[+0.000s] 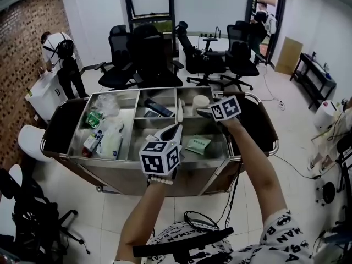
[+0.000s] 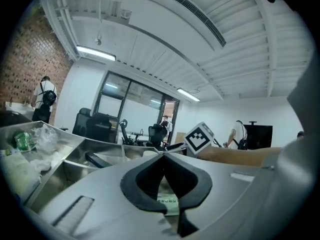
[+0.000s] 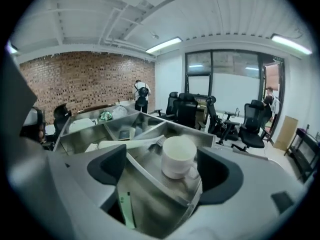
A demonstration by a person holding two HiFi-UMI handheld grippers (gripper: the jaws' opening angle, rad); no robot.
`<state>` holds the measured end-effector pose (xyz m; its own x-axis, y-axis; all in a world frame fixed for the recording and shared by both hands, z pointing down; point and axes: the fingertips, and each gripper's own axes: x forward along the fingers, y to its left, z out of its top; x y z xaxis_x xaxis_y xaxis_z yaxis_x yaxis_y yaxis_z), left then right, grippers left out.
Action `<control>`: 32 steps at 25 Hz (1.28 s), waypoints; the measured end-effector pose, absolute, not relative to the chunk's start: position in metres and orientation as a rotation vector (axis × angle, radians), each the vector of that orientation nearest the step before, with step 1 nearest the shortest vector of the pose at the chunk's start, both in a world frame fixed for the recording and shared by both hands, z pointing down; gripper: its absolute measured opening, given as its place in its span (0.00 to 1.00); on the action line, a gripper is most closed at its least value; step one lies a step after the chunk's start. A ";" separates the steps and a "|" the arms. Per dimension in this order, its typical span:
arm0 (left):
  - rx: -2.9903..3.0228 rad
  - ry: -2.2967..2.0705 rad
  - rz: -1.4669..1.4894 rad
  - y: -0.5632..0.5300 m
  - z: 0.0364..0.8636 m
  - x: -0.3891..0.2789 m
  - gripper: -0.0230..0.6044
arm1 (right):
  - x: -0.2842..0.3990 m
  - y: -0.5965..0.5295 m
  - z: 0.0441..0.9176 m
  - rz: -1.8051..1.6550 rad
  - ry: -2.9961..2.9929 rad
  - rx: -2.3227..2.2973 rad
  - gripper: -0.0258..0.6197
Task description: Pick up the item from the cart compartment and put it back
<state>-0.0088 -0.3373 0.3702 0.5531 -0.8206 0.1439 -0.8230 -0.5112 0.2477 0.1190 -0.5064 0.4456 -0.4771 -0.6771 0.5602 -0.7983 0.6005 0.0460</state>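
Note:
A white cup point(image 1: 201, 100) point(image 3: 178, 156) stands upright in the back right compartment of the steel cart point(image 1: 181, 161). My right gripper point(image 1: 205, 113) point(image 3: 163, 175) is open just short of the cup, a jaw on either side and neither pad touching it. My left gripper point(image 1: 180, 105) point(image 2: 164, 156) reaches over the cart's middle with its jaws shut and nothing between them. Below it a green packet point(image 1: 198, 143) point(image 2: 168, 202) lies flat in the front right compartment.
The left compartments hold a green bag point(image 1: 94, 117) and white packets point(image 1: 110, 142); a dark flat item point(image 1: 159, 109) lies in the back middle one. Black office chairs point(image 1: 148, 59) crowd behind the cart. A person point(image 1: 55, 48) stands at far left.

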 end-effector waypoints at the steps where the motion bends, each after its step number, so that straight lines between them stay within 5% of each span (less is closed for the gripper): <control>1: 2.498 -1.361 0.015 -0.342 0.371 -0.007 0.02 | 0.121 -0.515 0.452 0.315 -2.265 1.145 0.76; 21: 2.348 -1.356 -0.033 -0.378 0.407 -0.006 0.02 | 0.108 -0.586 0.520 0.315 -1.991 0.919 0.80; 23: 2.347 -1.363 -0.039 -0.379 0.406 -0.008 0.02 | 0.107 -0.587 0.519 0.312 -1.986 0.911 0.71; 32: 2.356 -1.380 -0.040 -0.380 0.403 -0.013 0.02 | 0.099 -0.583 0.498 0.314 -2.061 0.924 0.70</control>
